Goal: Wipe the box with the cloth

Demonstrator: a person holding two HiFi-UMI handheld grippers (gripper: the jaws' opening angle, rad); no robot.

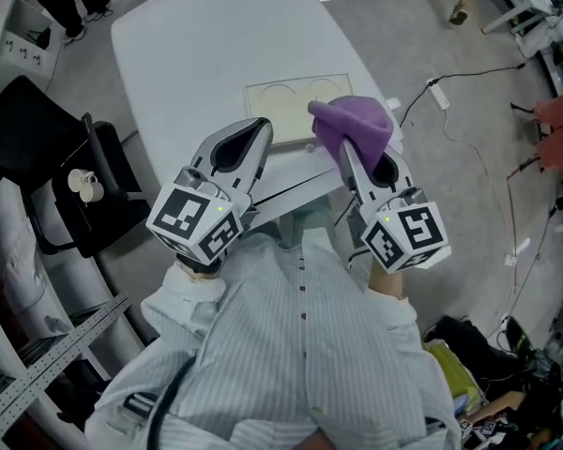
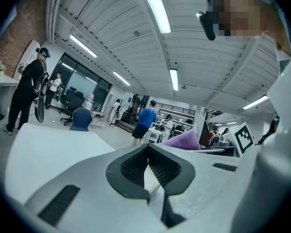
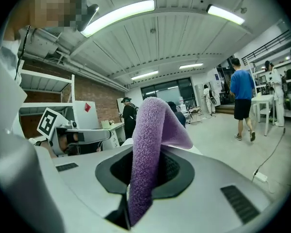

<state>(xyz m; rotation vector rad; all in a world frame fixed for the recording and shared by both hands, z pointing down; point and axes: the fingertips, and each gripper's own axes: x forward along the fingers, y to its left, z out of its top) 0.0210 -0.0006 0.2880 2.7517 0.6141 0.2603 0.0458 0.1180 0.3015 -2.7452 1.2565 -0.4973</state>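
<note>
The purple cloth (image 1: pixel 357 125) is pinched between the jaws of the right gripper (image 1: pixel 349 154) and, in the head view, overlaps the near right corner of the flat cream box (image 1: pixel 281 109). The box, marked with 2 circles, lies on the white tabletop (image 1: pixel 206 45). The left gripper (image 1: pixel 259 135) hovers at the box's near left edge, its jaws pressed together on nothing.

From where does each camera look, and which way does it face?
Head view: on the person's head, steeply down at table, box; shirt, left gripper, right gripper show.
Left gripper view: on left gripper, along shut jaws into the room.
Right gripper view: on right gripper, along jaws shut on purple cloth.
All three share the cloth.
</note>
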